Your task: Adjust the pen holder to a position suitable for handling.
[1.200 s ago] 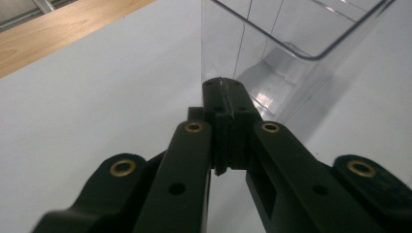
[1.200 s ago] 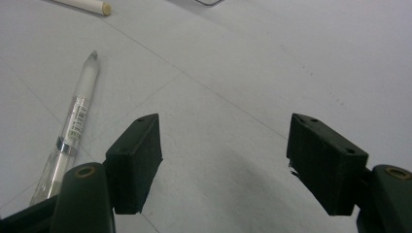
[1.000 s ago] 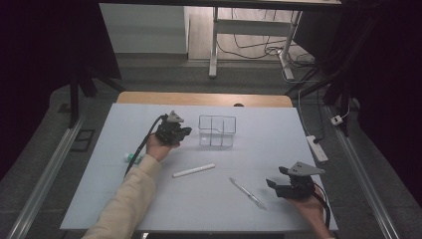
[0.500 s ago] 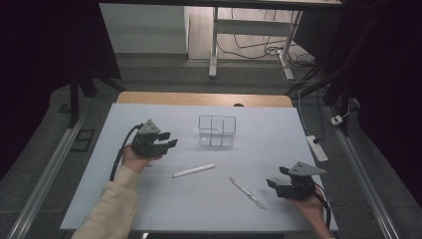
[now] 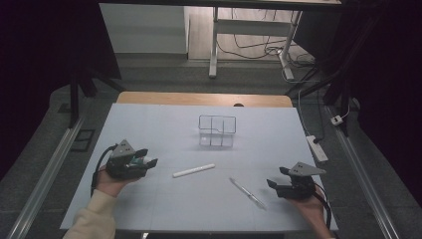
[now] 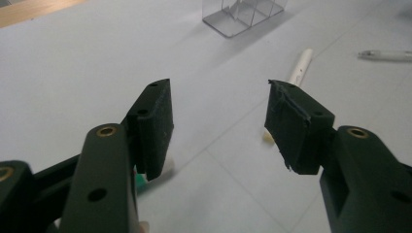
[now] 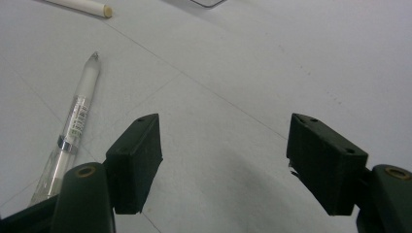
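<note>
Left gripper (image 5: 149, 162) fingers (image 6: 154, 124) parted wide, having just been opening, nothing between the pads, only bare table (image 5: 164, 204) in the gap. Tucked under the left-hand finger in the left gripper view, a blurred scrap of green and white, too unclear to name. Just ahead of the right-hand finger, touching nothing, the white marker (image 6: 294, 80) lying flat, its near end half hidden behind that pad, its length running away toward the far side. Farther out past the same finger, well apart, the clear pen (image 6: 388, 55) lying flat. Farthest ahead, beyond the gap, the clear organizer (image 6: 243, 12) standing upright on the table; in the high view (image 5: 217, 130) its divided compartments seen through to the table surface, no contents discernible.

Right gripper (image 5: 274, 184) fingers (image 7: 138, 158) likewise spread wide and holding nothing, the tabletop showing plainly between them. Just beside the left-hand finger in the right gripper view, not touching it, the clear pen (image 7: 73, 126) lying flat, tip pointing away. Farther beyond that tip, the capped end of the white marker (image 7: 85, 6). At the far top edge, a corner of the clear organizer (image 7: 206, 3).

In the high view, marker (image 5: 193, 171) between the two pairs of fingers, nearer the left pair; pen (image 5: 247, 193) just beside the right pair.
</note>
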Available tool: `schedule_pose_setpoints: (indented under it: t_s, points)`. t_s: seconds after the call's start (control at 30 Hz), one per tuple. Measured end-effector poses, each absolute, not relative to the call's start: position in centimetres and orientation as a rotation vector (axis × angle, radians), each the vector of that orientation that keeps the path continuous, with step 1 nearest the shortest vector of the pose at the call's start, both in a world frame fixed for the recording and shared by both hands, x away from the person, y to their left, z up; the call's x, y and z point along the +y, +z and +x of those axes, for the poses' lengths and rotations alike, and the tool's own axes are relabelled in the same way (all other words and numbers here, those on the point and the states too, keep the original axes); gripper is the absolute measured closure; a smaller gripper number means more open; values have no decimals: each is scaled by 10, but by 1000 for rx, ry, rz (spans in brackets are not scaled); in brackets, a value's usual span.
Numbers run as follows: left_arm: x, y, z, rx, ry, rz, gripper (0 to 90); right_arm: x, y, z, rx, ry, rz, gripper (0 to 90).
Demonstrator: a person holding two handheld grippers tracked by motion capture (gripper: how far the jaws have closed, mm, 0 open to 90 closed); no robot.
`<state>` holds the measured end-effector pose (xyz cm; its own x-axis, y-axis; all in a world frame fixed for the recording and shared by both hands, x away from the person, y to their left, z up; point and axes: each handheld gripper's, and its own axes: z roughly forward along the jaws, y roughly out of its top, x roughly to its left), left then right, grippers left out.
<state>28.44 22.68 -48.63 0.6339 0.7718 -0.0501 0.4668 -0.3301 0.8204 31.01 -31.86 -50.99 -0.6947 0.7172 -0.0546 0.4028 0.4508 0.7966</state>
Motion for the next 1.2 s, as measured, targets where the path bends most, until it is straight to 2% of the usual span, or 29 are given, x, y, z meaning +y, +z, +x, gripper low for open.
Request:
schedule_pose_setpoints:
  t_s: [0.37, 0.83, 1.2]
  points:
    - [241, -502, 258, 982, 411, 2013, 415, -315, -511, 311, 2315, 1129, 931, 283]
    - [233, -511, 258, 965, 383, 2056, 405, -301, -505, 307, 2333, 1116, 869, 300]
    - [232, -512, 256, 966, 386, 2056, 400, -280, -486, 311, 2412, 1135, 816, 303]
